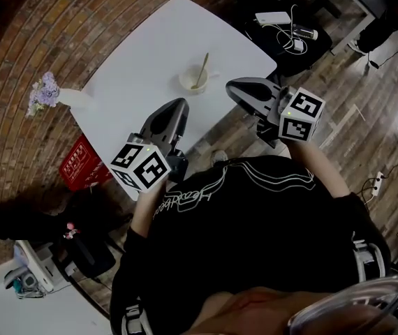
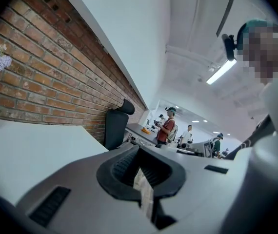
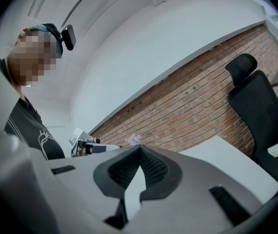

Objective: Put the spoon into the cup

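A white cup (image 1: 192,81) stands on the white table (image 1: 150,47) near its front edge, with the pale spoon (image 1: 202,69) leaning inside it, handle up. My left gripper (image 1: 180,104) hangs over the table's front edge, below and left of the cup, shut and empty. To the right of the cup, just off the table's edge, my right gripper (image 1: 231,86) is also shut with nothing in it. In the left gripper view the left gripper (image 2: 139,149) has its jaws closed tip to tip; the right gripper (image 3: 140,148) looks the same in its own view. Neither gripper view shows the cup.
A white vase of purple flowers (image 1: 45,93) stands at the table's left corner. A red bag (image 1: 80,162) sits on the floor by the table. A black chair (image 1: 290,37) holding a white device and cables is at the upper right. People stand far off in the room (image 2: 167,128).
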